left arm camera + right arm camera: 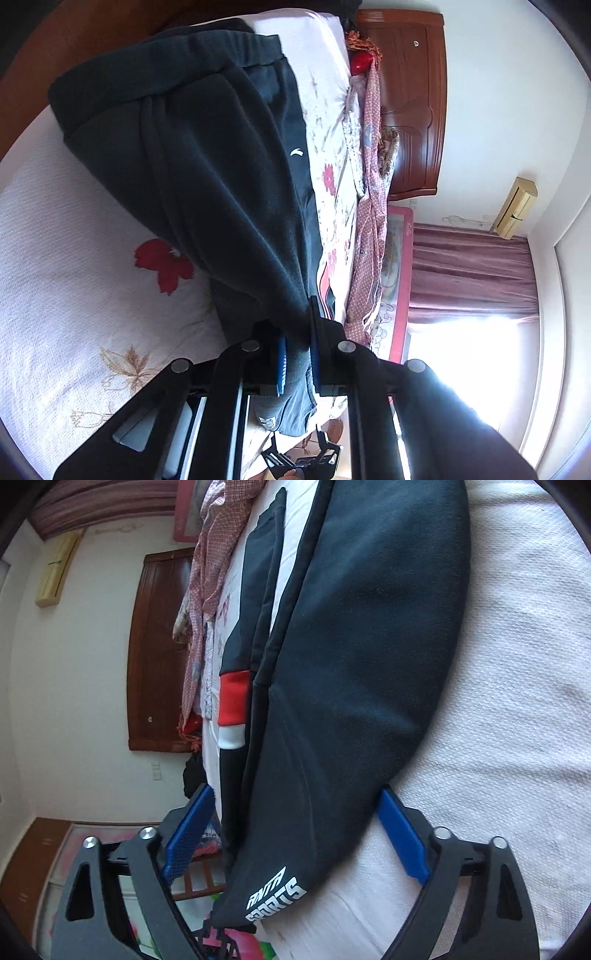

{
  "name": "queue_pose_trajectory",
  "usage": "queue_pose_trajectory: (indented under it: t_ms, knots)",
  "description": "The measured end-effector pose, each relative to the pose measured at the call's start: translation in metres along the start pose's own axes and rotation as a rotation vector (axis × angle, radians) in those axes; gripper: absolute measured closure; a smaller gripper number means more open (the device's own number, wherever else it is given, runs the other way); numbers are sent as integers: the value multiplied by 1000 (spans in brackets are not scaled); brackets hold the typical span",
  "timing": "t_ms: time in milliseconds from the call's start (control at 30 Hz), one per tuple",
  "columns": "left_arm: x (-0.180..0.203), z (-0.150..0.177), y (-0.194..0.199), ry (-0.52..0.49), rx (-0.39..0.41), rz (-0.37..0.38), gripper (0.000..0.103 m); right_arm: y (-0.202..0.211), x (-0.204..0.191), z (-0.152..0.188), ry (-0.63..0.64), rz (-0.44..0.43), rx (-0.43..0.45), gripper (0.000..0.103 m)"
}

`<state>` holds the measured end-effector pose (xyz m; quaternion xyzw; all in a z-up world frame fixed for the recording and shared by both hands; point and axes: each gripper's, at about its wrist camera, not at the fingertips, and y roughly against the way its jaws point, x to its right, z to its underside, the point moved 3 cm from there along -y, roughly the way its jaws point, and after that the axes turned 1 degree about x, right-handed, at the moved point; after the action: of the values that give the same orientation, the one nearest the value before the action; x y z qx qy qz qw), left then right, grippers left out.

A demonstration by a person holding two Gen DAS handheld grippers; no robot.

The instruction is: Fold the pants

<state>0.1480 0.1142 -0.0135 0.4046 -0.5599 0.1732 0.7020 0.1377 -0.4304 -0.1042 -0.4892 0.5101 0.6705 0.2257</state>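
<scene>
Lying lengthwise across the bed (66, 229), the dark pants (207, 162) spread over a white bedspread with red and brown flower prints, waistband at the far end in the left wrist view and a small white logo (296, 153) near one side seam. The left gripper (297, 363) has its jaws pressed together on a bunched fold of the pants' leg fabric, which rises off the bedspread into the blue pads (281, 363). Beyond the pants, along the bed's far edge, lies a heap of pink patterned bedding (369, 206), with a brown wooden cabinet (413, 110) against the wall behind it and purple curtains (469, 273) beside a bright window. In the right wrist view, the right gripper (295, 834) stands with its jaws spread on either side of a pant leg (354, 686) near the hem, where white lettering (275, 895) is printed; the blue pads (402, 834) sit apart from the cloth, not pressing it. A second garment, dark with a red and white band (232, 709), lies just beside this leg toward the far edge of the bed.
</scene>
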Motion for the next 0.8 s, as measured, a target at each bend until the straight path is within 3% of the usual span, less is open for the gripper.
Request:
queue_pose_trajectory:
  t_ms: [33, 67, 200, 400, 600, 800]
  knots:
    - [2, 0, -1, -9, 4, -7, 94, -4, 4, 0, 5, 23, -8, 57]
    - [1, 0, -3, -16, 6, -10, 94, -8, 7, 1, 16, 45, -22, 97]
    - [-6, 3, 4, -36, 30, -17, 94, 1, -1, 3, 154, 72, -25, 98]
    - [-14, 20, 32, -95, 73, -28, 95, 44, -30, 1, 304, 13, -63, 98]
    - [-9, 64, 61, -174, 36, -69, 95, 88, -20, 3, 331, -3, -99, 98]
    - [-24, 110, 92, -186, -20, -159, 95, 113, 14, 10, 345, 59, -131, 98]
